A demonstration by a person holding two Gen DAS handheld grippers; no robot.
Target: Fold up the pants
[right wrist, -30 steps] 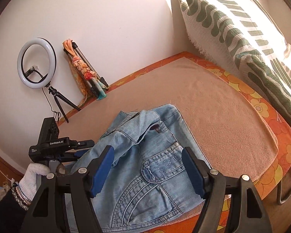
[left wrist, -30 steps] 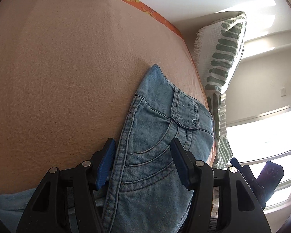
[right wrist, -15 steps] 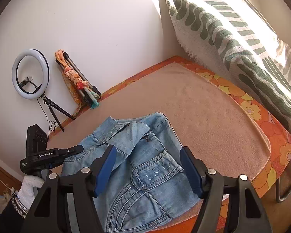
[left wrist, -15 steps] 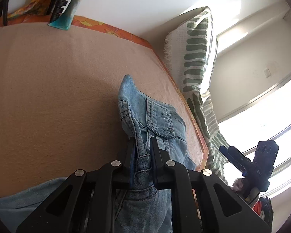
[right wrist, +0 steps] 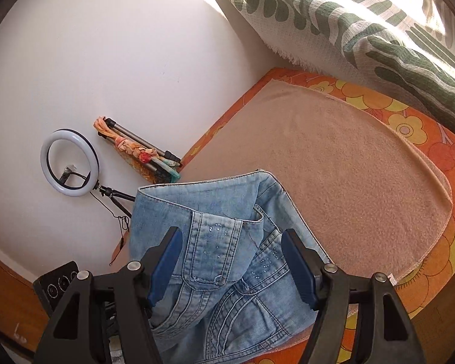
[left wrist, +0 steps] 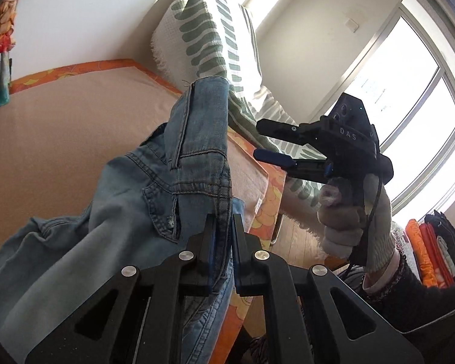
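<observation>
Two grippers work one pair of pale blue denim pants [right wrist: 227, 261], which lies at the near edge of a tan blanket [right wrist: 348, 166] spread over an orange floral bed cover [right wrist: 439, 151], its upper part raised off the surface. The left gripper [left wrist: 221, 227] is clenched on a thick seamed edge of the denim, so that the waistband stands up in front of its camera while the legs trail down and out of sight. The right gripper [right wrist: 230, 261] hangs with its jaws wide apart, straddling the pocket flap without touching it. Denim of this kind is likely fairly heavy and limp: it will sag and swing from a single hold, though its rough weave should not slip between the blue pads [right wrist: 163, 264]. Doubled seams, waistband and pocket edges give the firmest purchase. A second hold on the waistband, well apart from the first, would probably keep the cloth spread flat for the fold.
</observation>
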